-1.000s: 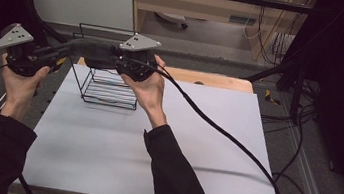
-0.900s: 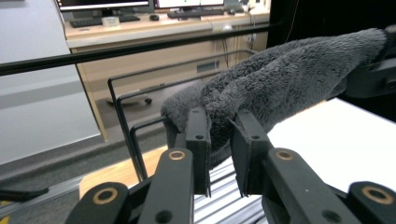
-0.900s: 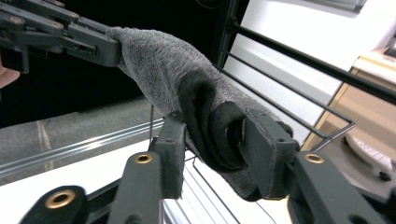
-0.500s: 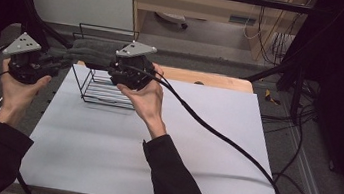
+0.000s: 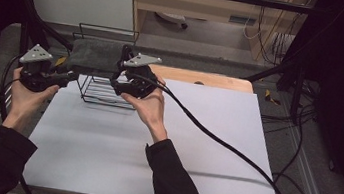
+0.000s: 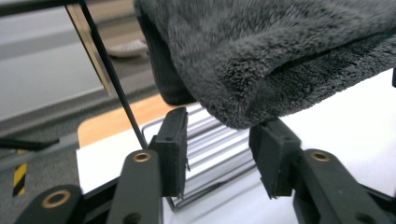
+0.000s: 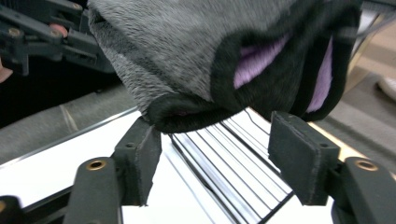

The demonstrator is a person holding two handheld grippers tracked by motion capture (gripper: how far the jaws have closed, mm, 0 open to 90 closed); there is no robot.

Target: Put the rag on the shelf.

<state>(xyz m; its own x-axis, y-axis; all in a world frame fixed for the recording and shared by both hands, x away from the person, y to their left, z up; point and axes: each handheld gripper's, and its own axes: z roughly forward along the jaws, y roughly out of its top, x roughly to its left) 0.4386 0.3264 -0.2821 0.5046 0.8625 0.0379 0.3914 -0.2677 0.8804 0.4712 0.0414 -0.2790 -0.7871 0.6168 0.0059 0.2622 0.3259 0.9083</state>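
The left gripper (image 5: pixel 69 77) is held at the left end of the dark grey towel (image 5: pixel 95 55). Its jaws have just been opening and now stand apart. In the left gripper view the towel's folded edge (image 6: pixel 261 65) hangs just above and ahead of the gap; the pads do not press on it.

The towel lies draped over the top of the black wire basket (image 5: pixel 100 90), between the two grippers.

The right gripper (image 5: pixel 120 72) is held at the towel's right end. Its jaws have likewise been opening and are spread. In the right gripper view the towel's hem (image 7: pixel 187 112) sits just above the gap, unpinched, with the basket's wires (image 7: pixel 233 154) beyond the jaws.
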